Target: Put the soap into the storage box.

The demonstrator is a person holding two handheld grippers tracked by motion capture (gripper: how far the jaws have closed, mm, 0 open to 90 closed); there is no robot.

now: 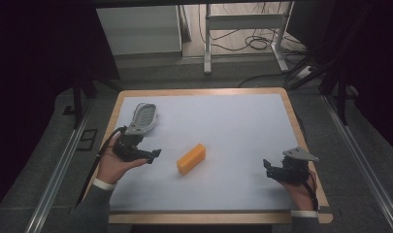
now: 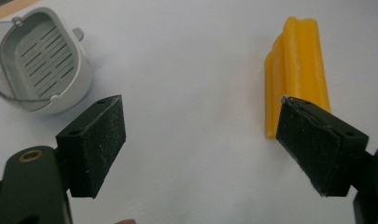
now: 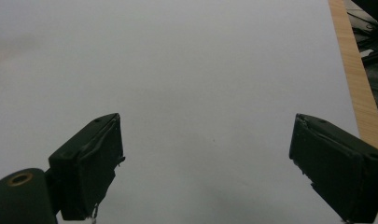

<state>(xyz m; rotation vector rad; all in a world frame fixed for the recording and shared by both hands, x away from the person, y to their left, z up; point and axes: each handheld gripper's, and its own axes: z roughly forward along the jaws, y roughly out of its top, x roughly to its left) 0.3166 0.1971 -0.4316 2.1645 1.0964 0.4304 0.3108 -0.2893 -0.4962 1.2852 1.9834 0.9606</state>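
— Two grippers up on the high view. Where's the yellow block (image 1: 191, 158)?

— Mid-bench, lying flat, long axis running diagonally from near-left to far-right. My left gripper (image 1: 152, 154) sits just to its left, jaws spread and pointing at it; the right gripper (image 1: 268, 168) is well apart, so I judge the left is the one to use.

— And the left gripper view?

— Jaws wide, nothing between them. The block (image 2: 296, 70) lies ahead, off toward the right-hand jaw, lengthwise along my line of sight. A grey slotted basket (image 2: 42, 58) sits far left.

— Right gripper view?

— Jaws spread over bare white bench (image 3: 200, 70), holding nothing.
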